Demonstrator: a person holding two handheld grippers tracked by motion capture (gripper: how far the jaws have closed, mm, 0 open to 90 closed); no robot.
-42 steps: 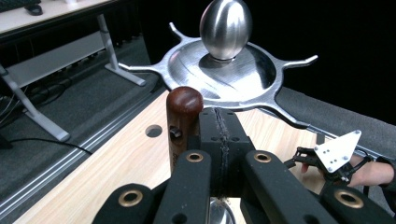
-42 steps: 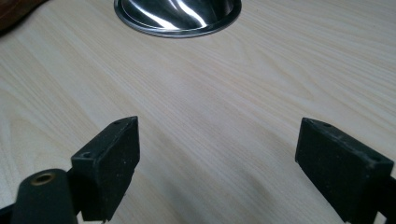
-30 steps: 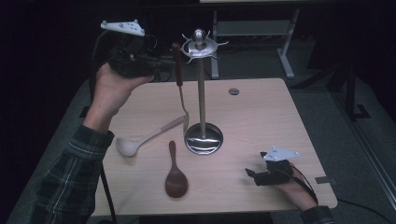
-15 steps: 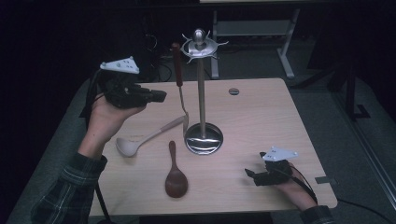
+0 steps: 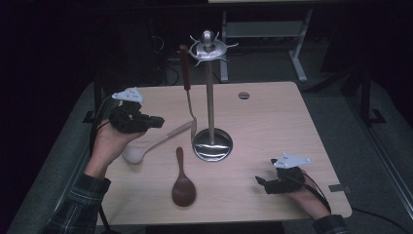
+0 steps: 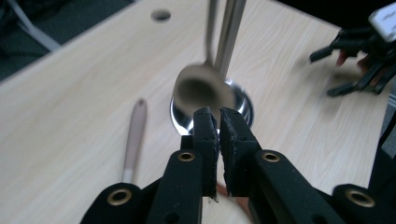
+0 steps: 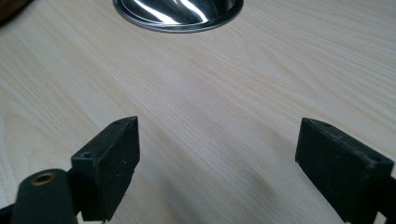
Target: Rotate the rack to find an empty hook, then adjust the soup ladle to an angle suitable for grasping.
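A steel stand point(image 5: 210, 92) with a ring of hooks on top rises from a round base point(image 5: 212, 145). A metal spoon with a brown handle point(image 5: 184, 68) hangs from one hook, its bowl point(image 6: 203, 91) beside the pole. My left gripper point(image 5: 134, 119) hovers left of it above the white ladle point(image 5: 146, 146). Its jaws point(image 6: 219, 114) have just been opening to a narrow slit, with nothing between them. A brown wooden spoon point(image 5: 183, 183) lies in front of the base. My right gripper point(image 5: 282, 178) rests on the table at the front right, jaws point(image 7: 252, 140) wide open and empty.
The light wooden table point(image 5: 272, 126) has a small round hole point(image 5: 244, 95) near its far edge. Dark floor and white frame legs point(image 5: 297, 53) lie beyond it. Bare wood stretches between the base and my right gripper.
My left hand has sunk from beside the hanging spoon's handle down and to the left. The spoon stays hanging on the stand. The right gripper has not moved.
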